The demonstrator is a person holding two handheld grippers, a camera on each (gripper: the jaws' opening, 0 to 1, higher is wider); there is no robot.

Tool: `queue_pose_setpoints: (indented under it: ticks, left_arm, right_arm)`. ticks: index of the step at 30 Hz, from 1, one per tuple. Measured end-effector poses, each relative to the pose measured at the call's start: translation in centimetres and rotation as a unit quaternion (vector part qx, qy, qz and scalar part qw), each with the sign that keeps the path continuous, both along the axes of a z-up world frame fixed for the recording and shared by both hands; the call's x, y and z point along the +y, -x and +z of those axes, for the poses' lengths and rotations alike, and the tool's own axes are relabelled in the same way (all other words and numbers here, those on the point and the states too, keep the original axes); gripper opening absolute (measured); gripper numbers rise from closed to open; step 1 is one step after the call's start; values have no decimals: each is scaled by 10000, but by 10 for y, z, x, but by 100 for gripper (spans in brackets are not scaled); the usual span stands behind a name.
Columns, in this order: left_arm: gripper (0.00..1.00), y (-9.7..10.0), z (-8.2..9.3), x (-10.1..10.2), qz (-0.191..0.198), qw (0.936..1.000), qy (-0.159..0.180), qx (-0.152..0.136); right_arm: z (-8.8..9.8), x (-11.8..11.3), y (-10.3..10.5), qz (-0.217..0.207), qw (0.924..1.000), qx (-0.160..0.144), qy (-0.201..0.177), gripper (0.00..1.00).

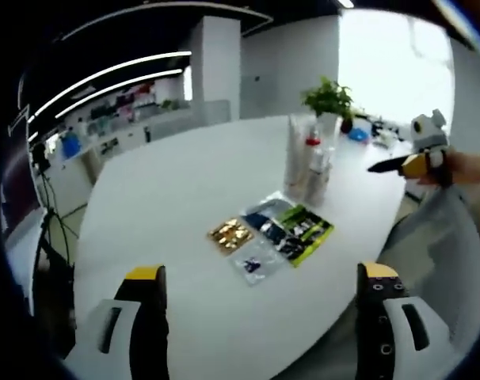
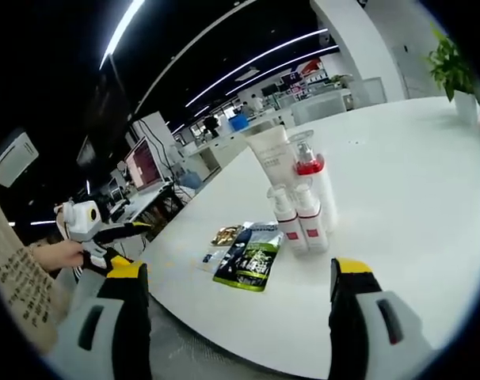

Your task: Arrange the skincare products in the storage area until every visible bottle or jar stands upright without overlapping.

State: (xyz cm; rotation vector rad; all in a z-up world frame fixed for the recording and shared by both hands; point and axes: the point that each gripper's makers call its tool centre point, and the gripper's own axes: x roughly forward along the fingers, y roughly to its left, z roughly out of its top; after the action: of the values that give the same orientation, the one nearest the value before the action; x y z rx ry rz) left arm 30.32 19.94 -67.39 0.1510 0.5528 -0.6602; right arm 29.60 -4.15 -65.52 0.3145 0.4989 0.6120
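Open office behind, long ceiling light strips, potted plant (image 1: 329,96) at far edge of white counter (image 1: 184,190). Mid-counter: cluster of skincare products, all upright — white tube (image 2: 270,155), red-collared pump bottle (image 2: 309,165), two small pump bottles (image 2: 299,218) touching in front. Just beside them, flat sachets (image 2: 250,253) overlapping (green, dark blue, gold, clear). Left tool (image 1: 260,297) spread wide, empty, above counter's near edge. Right tool (image 2: 238,297) likewise spread, holding nothing, well apart from bottles.
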Motion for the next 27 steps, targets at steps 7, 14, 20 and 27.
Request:
queue_pose_setpoints:
  ticks: [7,14,20,27]
  left_arm:
    - [97,-3,-6,3,200,9998,43,-41]
    - [97,-6,-7,10,425,9989,201,47]
    - [97,-6,-10,10,438,9989,154,85]
    - [97,-4,-12,8,377,9992,85,94]
  right_arm:
    - [0,-2,-1,-68,10000,-6,0,95]
    - [-3,-2,-2,-43,10000,29,22,95]
    - [-4,-2,-2,-43,10000,57,31,95]
    - [-4,-3,-2,-63,10000,68,34,95]
